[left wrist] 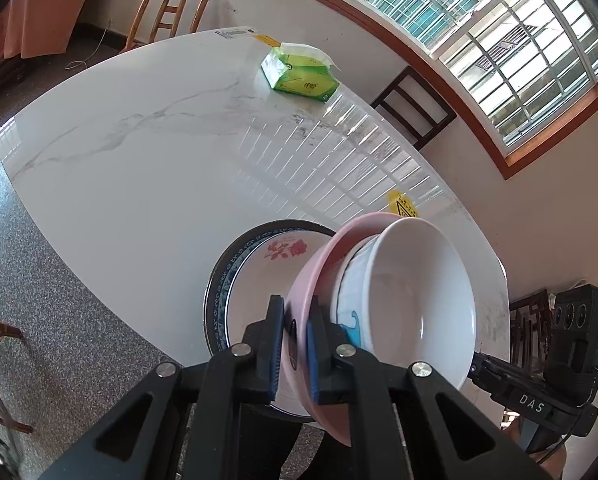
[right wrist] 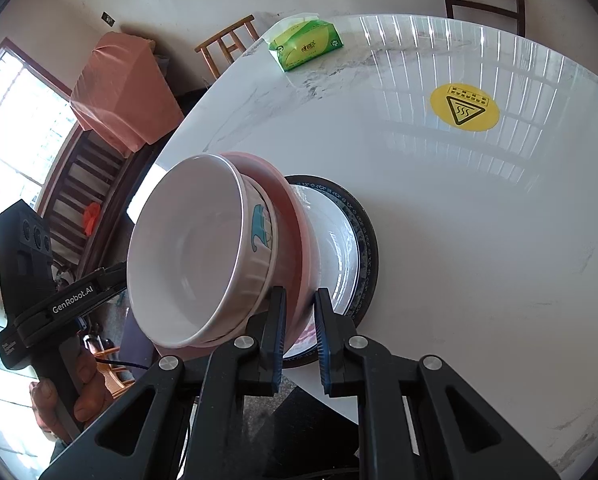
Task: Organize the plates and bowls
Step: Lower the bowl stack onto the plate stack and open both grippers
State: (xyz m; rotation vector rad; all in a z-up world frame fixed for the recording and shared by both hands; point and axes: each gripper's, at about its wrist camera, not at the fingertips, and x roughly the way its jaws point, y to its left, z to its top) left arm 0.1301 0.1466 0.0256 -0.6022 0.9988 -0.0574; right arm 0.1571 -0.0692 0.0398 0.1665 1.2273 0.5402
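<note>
A pink bowl (left wrist: 311, 280) holds a white bowl with a blue pattern (left wrist: 349, 292) and a plain white bowl (left wrist: 419, 292) nested inside. My left gripper (left wrist: 295, 344) is shut on the pink bowl's rim. My right gripper (right wrist: 301, 332) is shut on the opposite side of the same rim (right wrist: 295, 240). The stack is tilted above a white plate with a red flower (left wrist: 283, 250), which lies on a blue-rimmed plate (left wrist: 219, 280) near the table's front edge. The plates also show in the right wrist view (right wrist: 359, 232).
The white marble table (left wrist: 139, 160) carries a green tissue pack (left wrist: 299, 74) at the far side and a yellow warning sticker (right wrist: 464, 107). Wooden chairs (left wrist: 167, 12) stand around the table. A window (left wrist: 499, 40) is behind.
</note>
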